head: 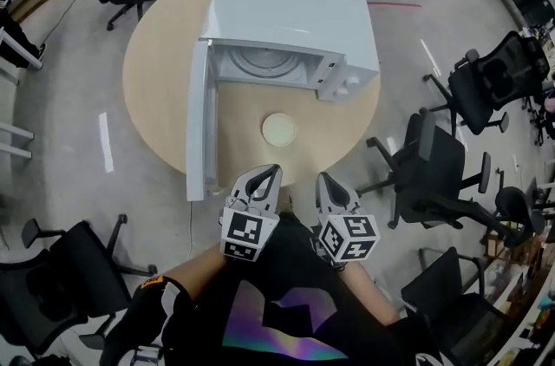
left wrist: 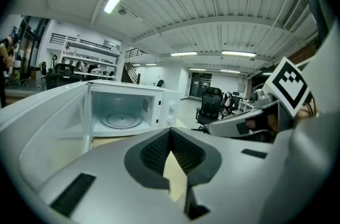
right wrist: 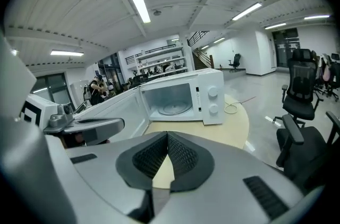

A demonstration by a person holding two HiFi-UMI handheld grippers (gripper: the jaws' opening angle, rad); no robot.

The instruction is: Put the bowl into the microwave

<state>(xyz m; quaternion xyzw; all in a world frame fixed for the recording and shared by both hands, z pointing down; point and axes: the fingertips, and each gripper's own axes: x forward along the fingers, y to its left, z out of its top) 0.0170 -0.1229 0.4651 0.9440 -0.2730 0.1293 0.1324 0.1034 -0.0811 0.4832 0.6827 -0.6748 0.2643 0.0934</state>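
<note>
Head view: I note the bowl (head: 279, 129), seemingly empty, on the table (head: 160, 82) before the open microwave (head: 290, 26). Left gripper (head: 270, 173) and right gripper (head: 323, 179) hover at the table's edge, jaws together, gripping nothing.

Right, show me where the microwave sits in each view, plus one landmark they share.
Head view: the microwave is at upper centre on the round table, with its door swung open toward the picture's left.
Left gripper view: left of centre, cavity facing the camera.
Right gripper view: just above centre, cavity open toward the camera.
Shared landmark: the glass turntable inside the cavity.
</note>
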